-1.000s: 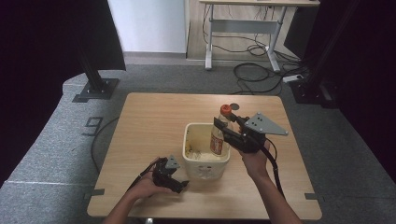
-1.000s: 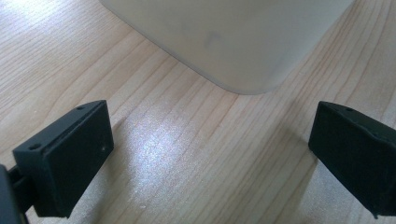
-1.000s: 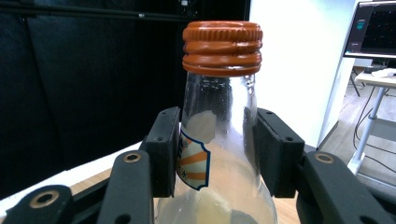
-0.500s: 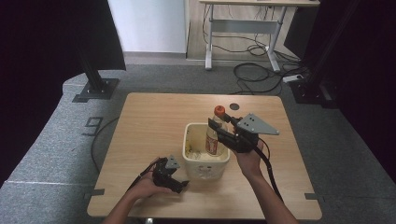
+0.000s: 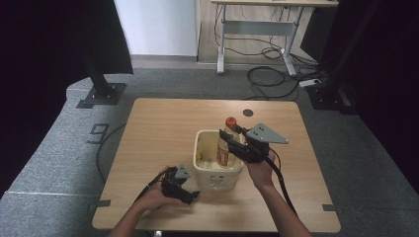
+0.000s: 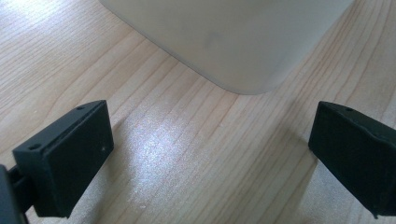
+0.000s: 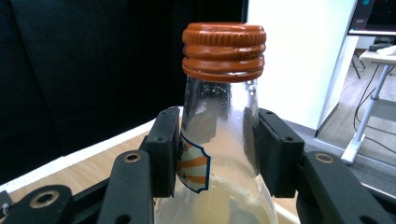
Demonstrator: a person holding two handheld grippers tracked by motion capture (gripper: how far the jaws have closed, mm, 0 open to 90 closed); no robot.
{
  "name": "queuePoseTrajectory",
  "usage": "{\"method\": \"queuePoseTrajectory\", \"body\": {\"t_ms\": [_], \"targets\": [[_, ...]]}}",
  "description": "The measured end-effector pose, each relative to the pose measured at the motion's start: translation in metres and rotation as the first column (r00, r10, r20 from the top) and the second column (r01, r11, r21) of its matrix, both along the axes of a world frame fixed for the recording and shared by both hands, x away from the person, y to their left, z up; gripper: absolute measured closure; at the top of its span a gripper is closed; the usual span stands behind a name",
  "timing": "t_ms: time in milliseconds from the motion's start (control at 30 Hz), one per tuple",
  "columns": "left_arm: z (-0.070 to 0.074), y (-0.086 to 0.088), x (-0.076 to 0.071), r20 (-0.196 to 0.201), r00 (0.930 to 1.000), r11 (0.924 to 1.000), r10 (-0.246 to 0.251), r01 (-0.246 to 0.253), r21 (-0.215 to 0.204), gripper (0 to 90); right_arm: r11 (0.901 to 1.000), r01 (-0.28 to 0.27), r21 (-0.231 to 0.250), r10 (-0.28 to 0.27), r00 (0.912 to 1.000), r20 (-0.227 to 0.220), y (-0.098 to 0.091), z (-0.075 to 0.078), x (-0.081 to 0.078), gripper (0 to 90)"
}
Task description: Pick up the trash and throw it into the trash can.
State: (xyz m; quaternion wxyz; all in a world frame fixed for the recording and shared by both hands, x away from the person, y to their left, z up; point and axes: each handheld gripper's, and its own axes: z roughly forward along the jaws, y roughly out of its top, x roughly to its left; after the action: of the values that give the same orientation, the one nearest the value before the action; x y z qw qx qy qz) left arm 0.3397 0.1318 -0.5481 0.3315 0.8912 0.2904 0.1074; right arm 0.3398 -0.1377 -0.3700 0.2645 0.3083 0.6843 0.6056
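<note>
While your left gripper (image 5: 193, 194) rests on counter (image 5: 163, 123) with jaws spread, nothing between, just beside cream bin (image 5: 217, 180), bin stands unheld. Farther out, your right gripper (image 5: 236, 146) pinches glass bottle (image 5: 225, 148) at shoulder, below orange cap (image 7: 223, 45). Bottle upright, lower half inside bin. Judged: pickup done; left to do: set bottle on bin floor, let go.

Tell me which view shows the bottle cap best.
The right gripper view: the orange cap is close and sharp, its ribs clear, above the right gripper shut on the bottle. The high view shows the cap as a small orange dot over the bin. The left gripper view faces the bin wall.
</note>
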Motion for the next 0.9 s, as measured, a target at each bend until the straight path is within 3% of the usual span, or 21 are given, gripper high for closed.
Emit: {"method": "queuePoseTrajectory", "body": {"t_ms": [900], "targets": [[0.000,0.000,0.000,-0.001,1.0000,1.0000,0.000,0.000,0.002,0.0,0.9989,0.029,-0.038,-0.032,0.9942,-0.102,0.004,-0.044,0.018,54.2]]}}
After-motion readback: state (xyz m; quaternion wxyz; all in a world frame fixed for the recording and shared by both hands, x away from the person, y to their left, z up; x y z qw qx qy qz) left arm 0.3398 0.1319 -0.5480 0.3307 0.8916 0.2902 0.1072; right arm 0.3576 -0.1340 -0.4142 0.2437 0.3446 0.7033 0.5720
